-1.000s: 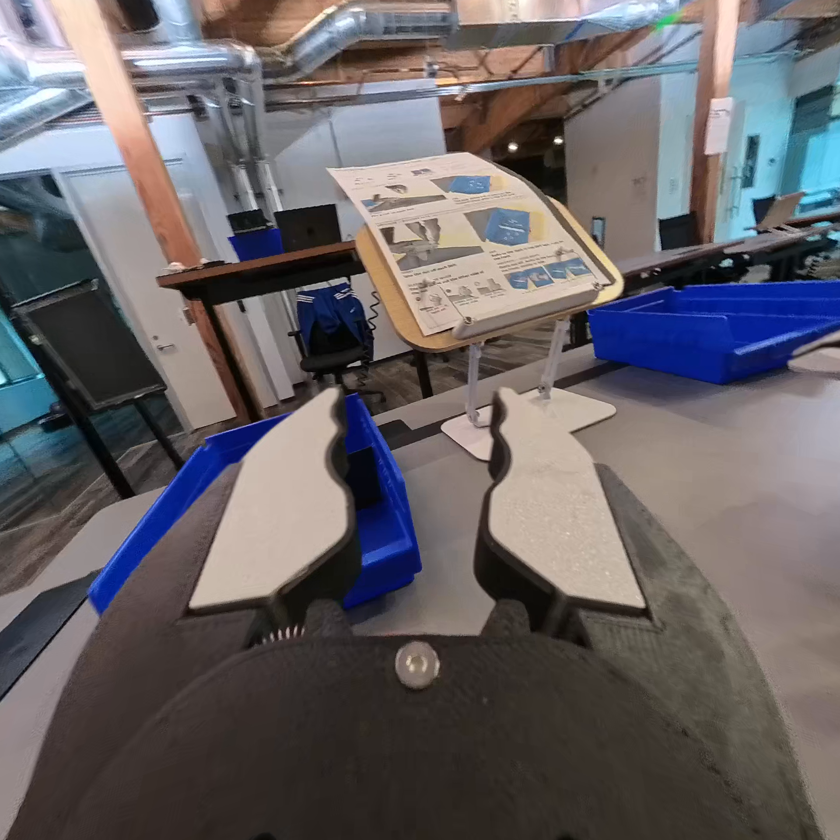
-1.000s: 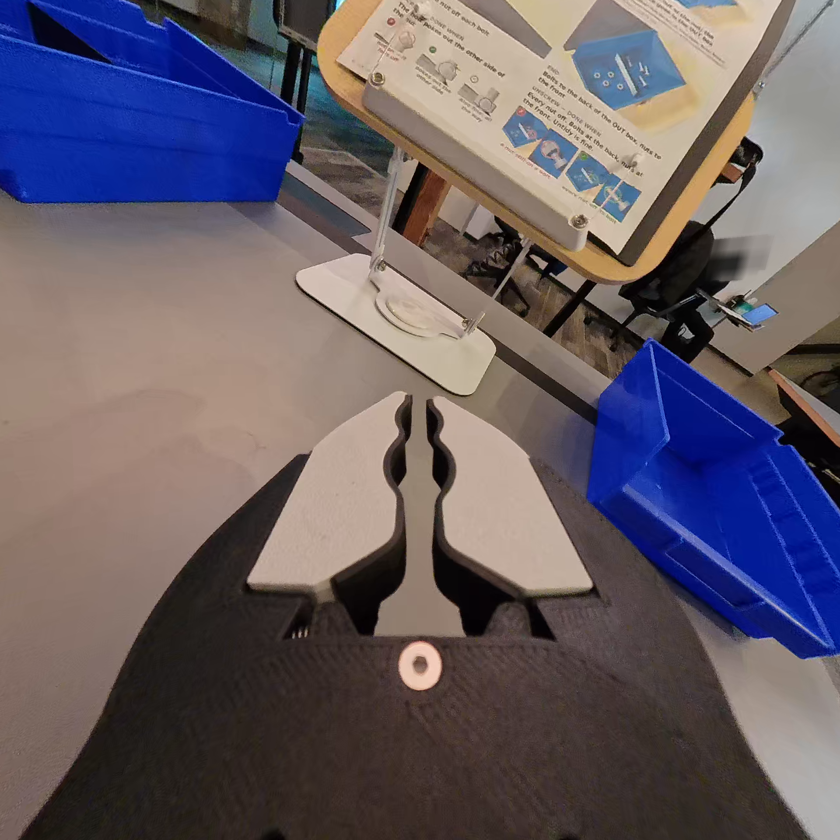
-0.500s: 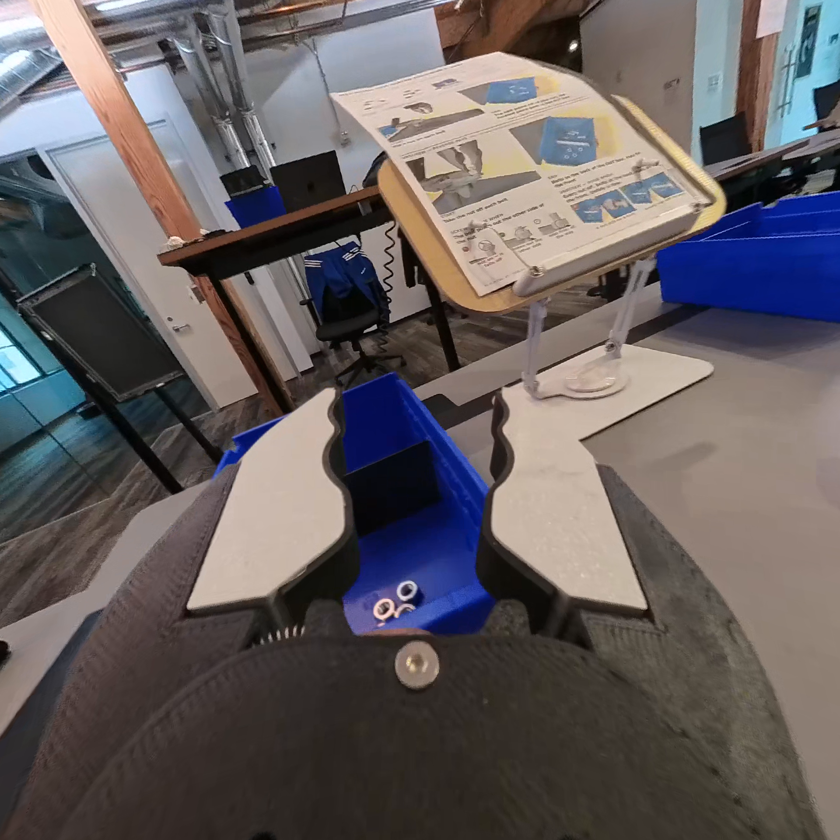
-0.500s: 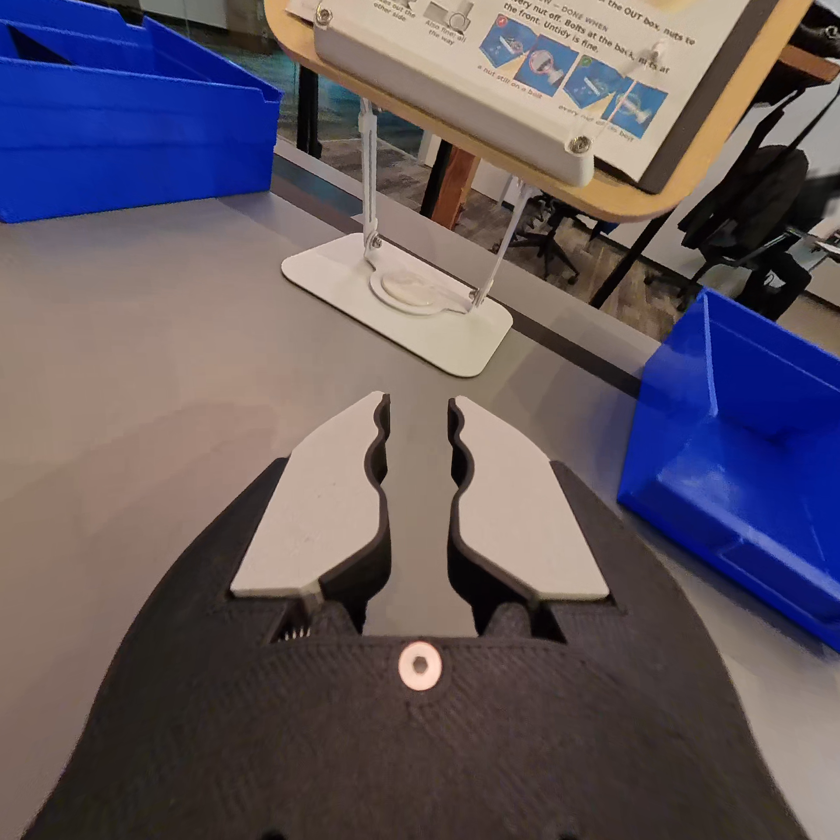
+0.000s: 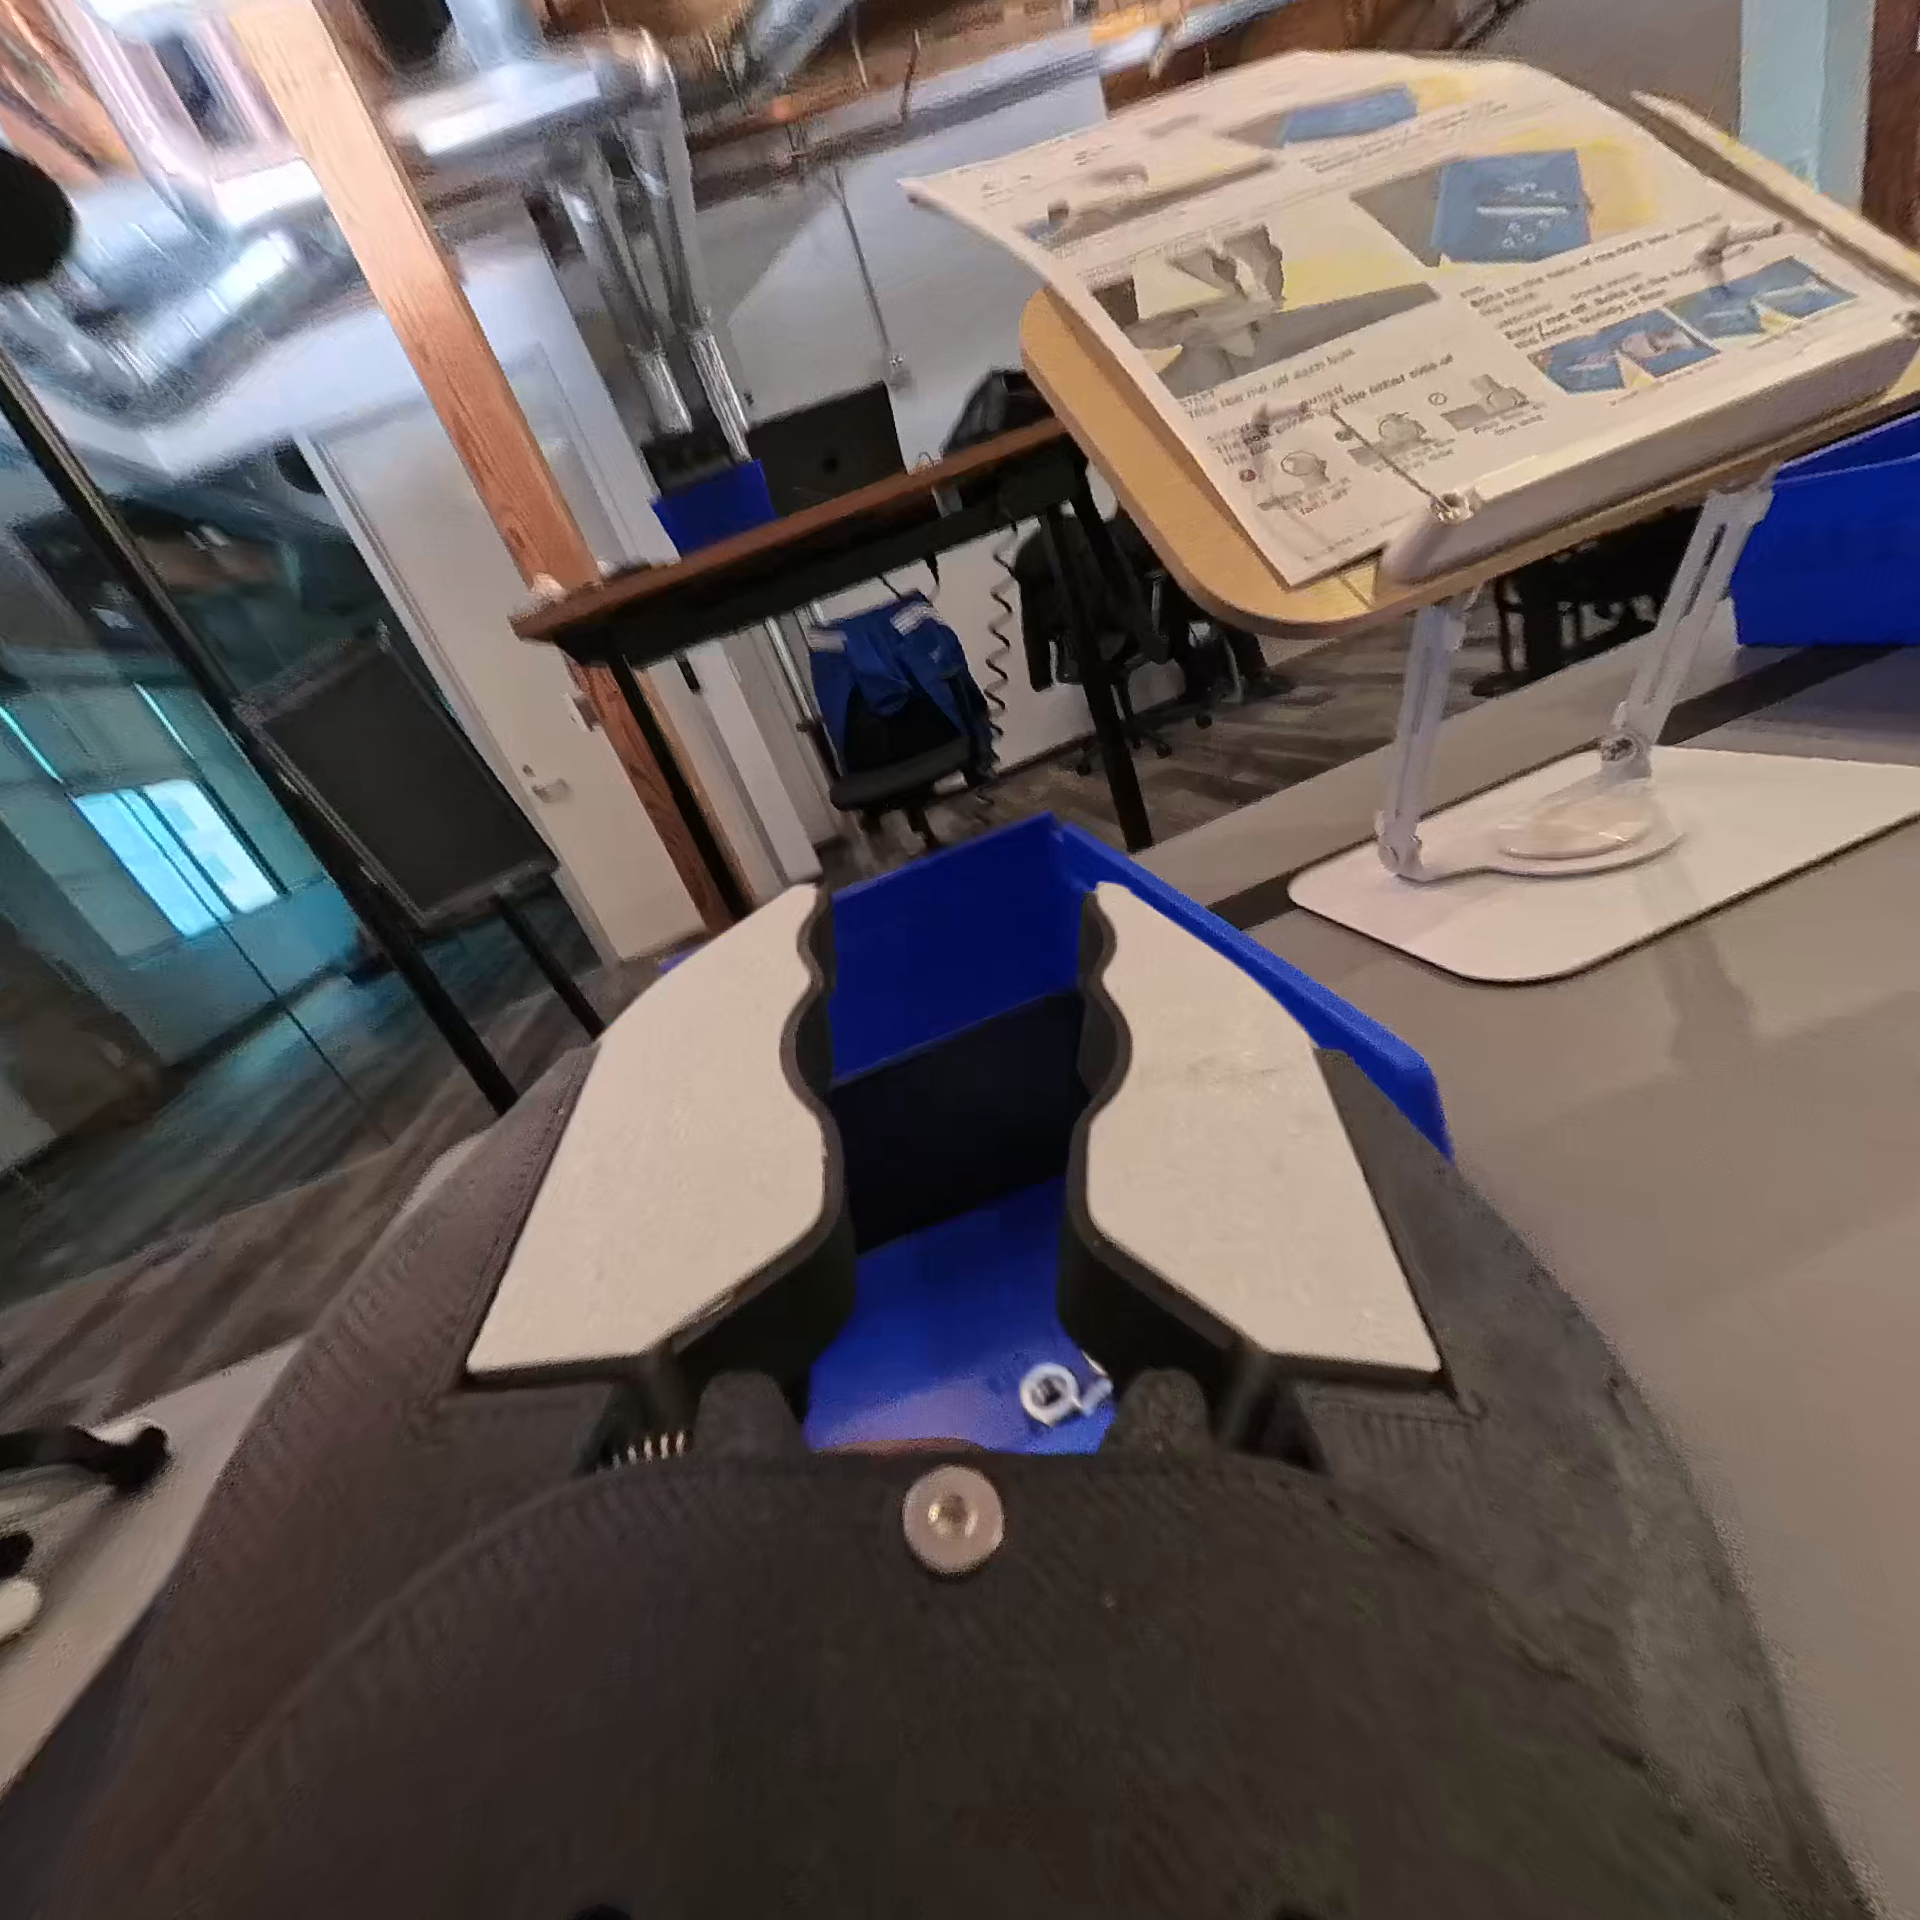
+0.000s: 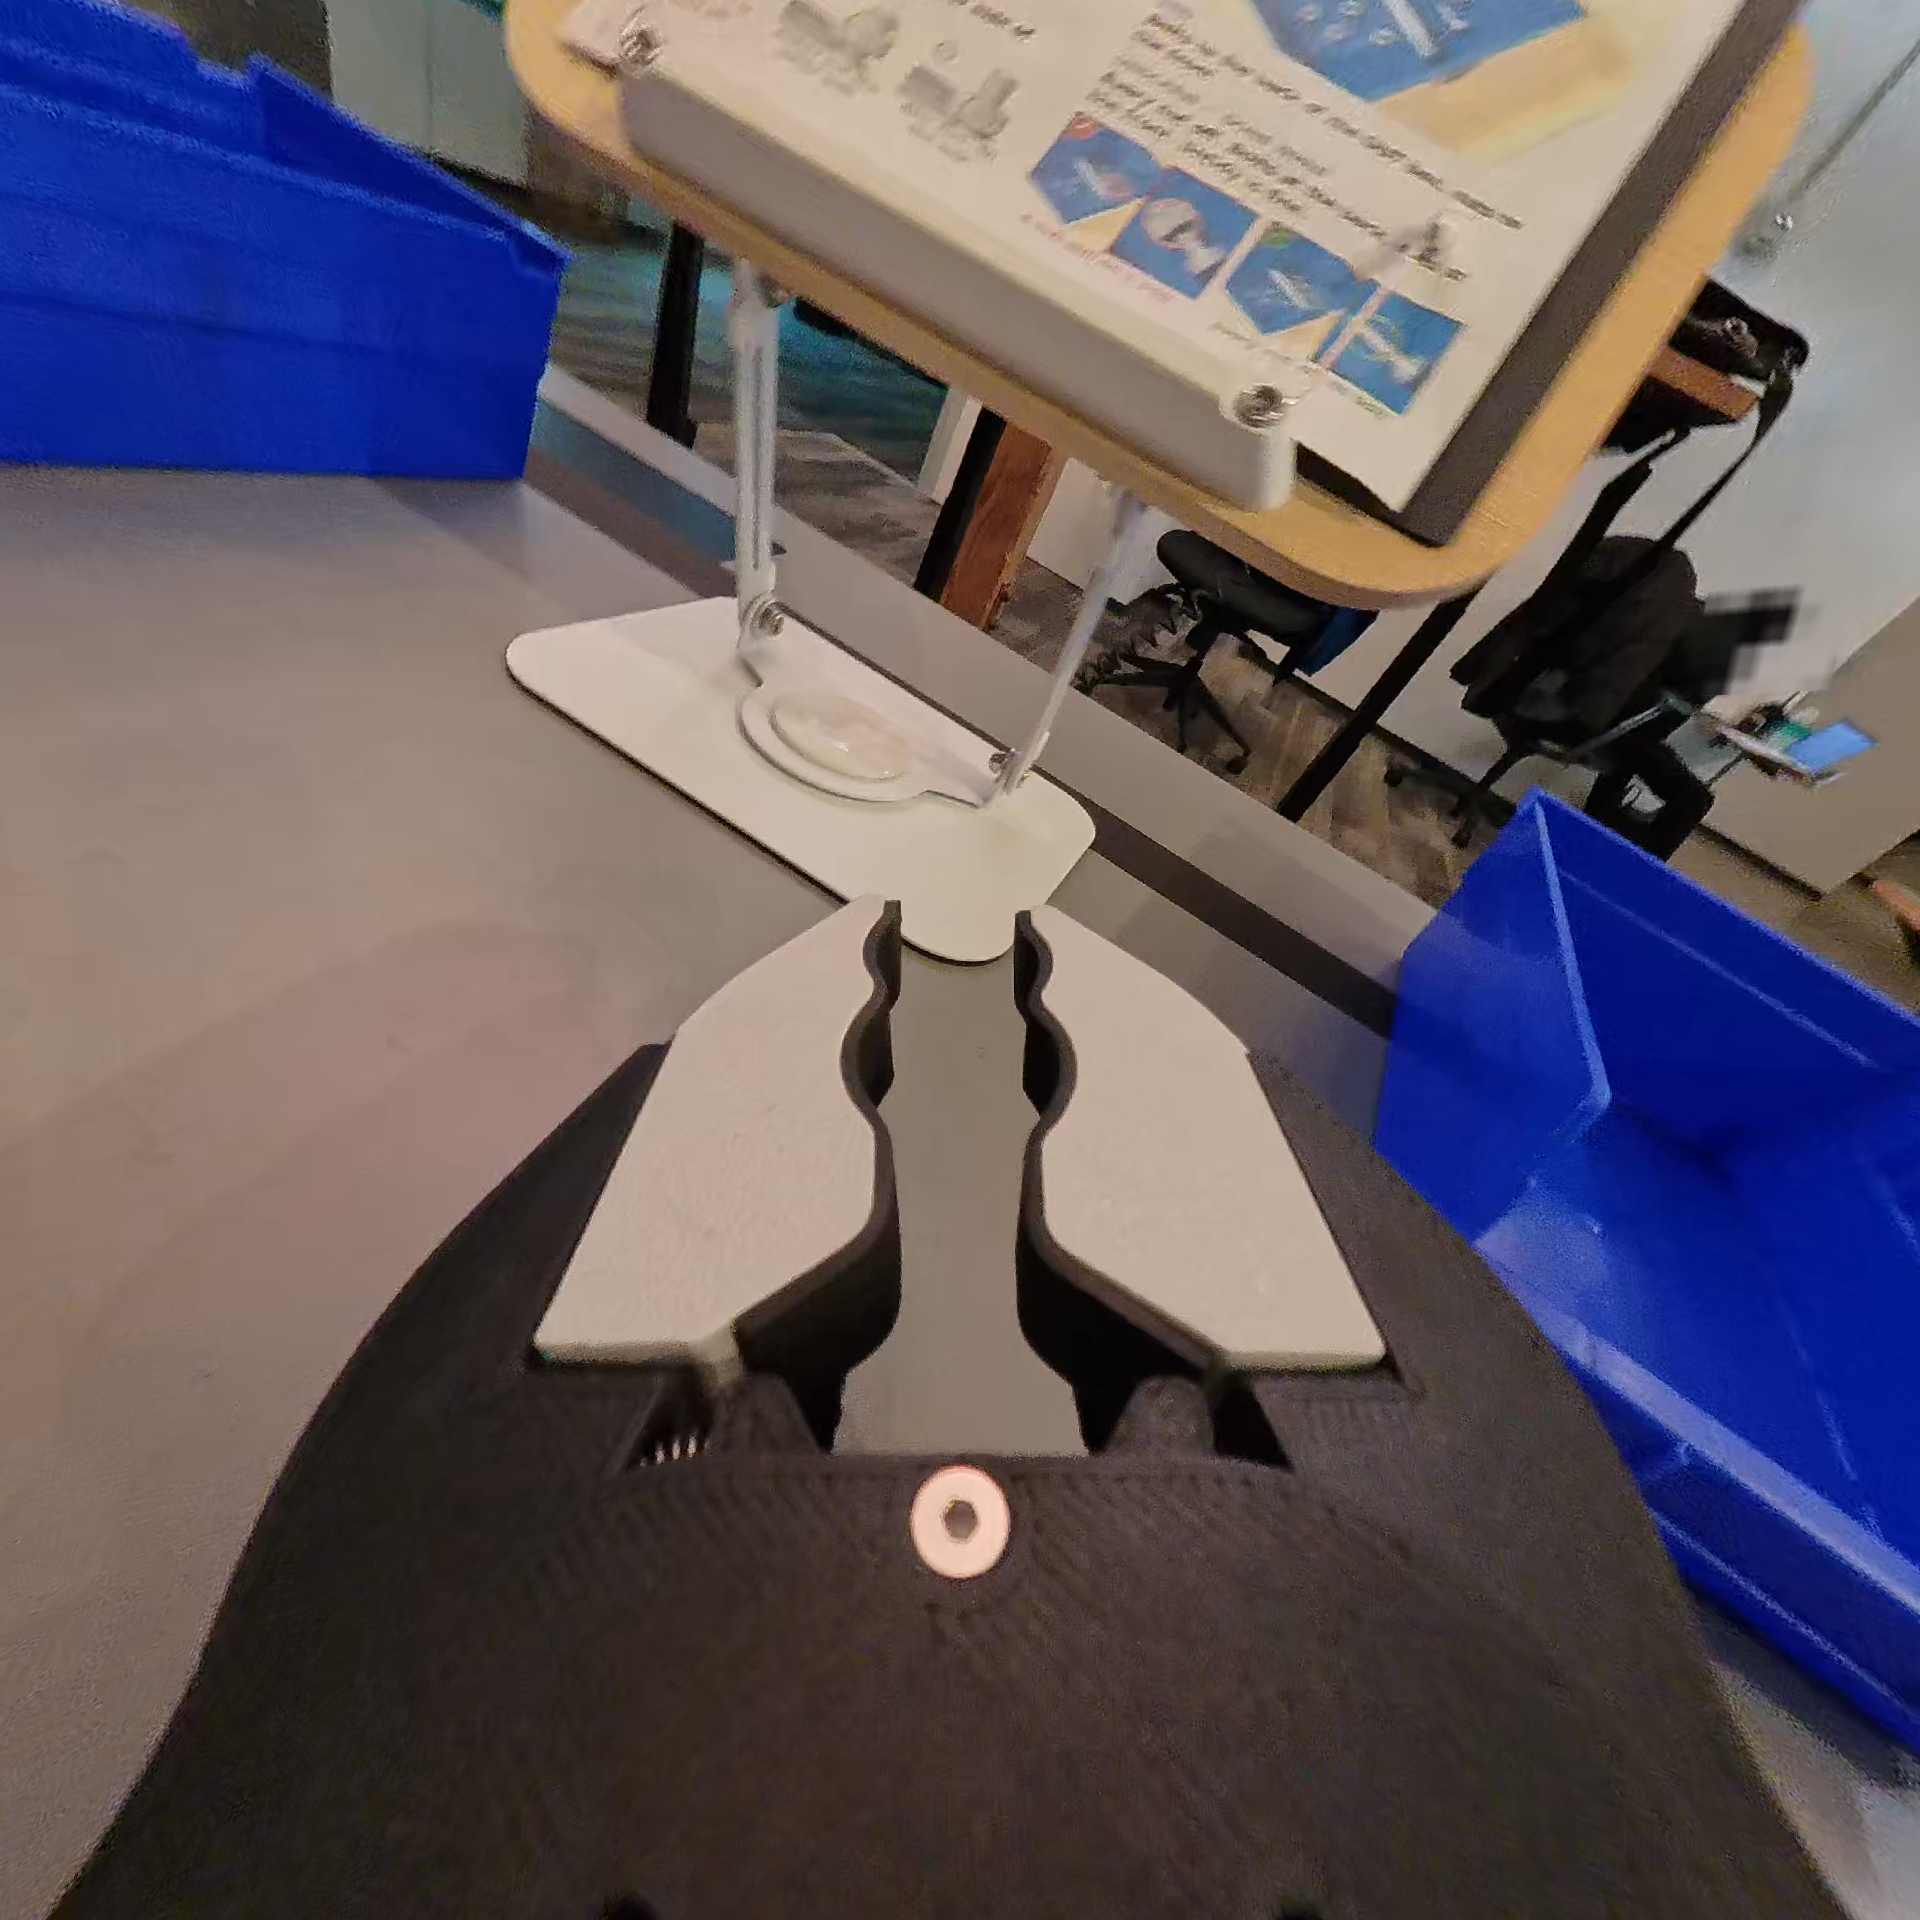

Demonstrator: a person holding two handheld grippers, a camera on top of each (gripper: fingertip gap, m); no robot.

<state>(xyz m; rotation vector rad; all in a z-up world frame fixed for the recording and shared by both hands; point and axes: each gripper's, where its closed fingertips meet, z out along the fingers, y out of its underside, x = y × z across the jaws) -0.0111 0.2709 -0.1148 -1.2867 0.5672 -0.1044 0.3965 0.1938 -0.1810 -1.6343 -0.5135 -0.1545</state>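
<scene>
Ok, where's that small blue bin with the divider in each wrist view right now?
Left wrist view: the small blue bin sits centre frame, seen between the open left gripper, silver rings on its floor.
Right wrist view: probably the blue bin at the right edge, beside the open right gripper.
Shared landmark: the white document stand.

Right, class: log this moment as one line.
left gripper: open, empty, over blue bin | right gripper: open, empty, over grey table | stand ahead

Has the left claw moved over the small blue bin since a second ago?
Yes. The left claw has swung left and forward over the small blue bin, which now sits between its fingers, with metal rings visible below.
</scene>
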